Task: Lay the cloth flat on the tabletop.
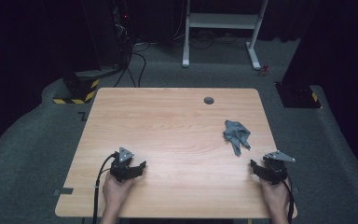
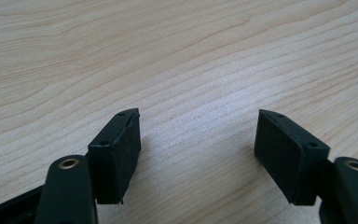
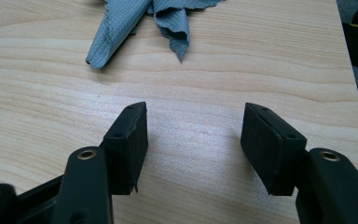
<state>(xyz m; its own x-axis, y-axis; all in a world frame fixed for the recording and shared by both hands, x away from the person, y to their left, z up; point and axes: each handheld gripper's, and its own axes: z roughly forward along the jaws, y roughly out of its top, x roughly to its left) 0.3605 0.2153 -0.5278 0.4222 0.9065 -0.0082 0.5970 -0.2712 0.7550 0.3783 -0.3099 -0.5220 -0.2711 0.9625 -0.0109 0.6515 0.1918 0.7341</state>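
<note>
So the right gripper (image 1: pixel 259 169) sits low over the bench (image 1: pixel 168 121) near its front right corner, jaws spread wide with nothing between them, just bare wood grain. In the right gripper view the pads (image 3: pixel 131 140) frame an empty patch of bench, and right beyond that gap is the grey cloth (image 3: pixel 140 18), crumpled, with one rolled-up corner pointing back toward the gripper. Near, but not touching.

From the high view the grey cloth (image 1: pixel 237 135) is bunched up on the right half of the bench, just ahead of the right gripper and a bit toward the middle.

Left gripper (image 1: pixel 133 169) is over by the front left part of the bench, well apart from the cloth. Its jaws are wide apart too, holding nothing; the left gripper view has plain wood between the pads (image 2: pixel 121 154).

Further out there's a small dark round cap (image 1: pixel 209 100) set into the bench near the far edge, and grey carpet (image 1: pixel 37 154) around it all.
</note>
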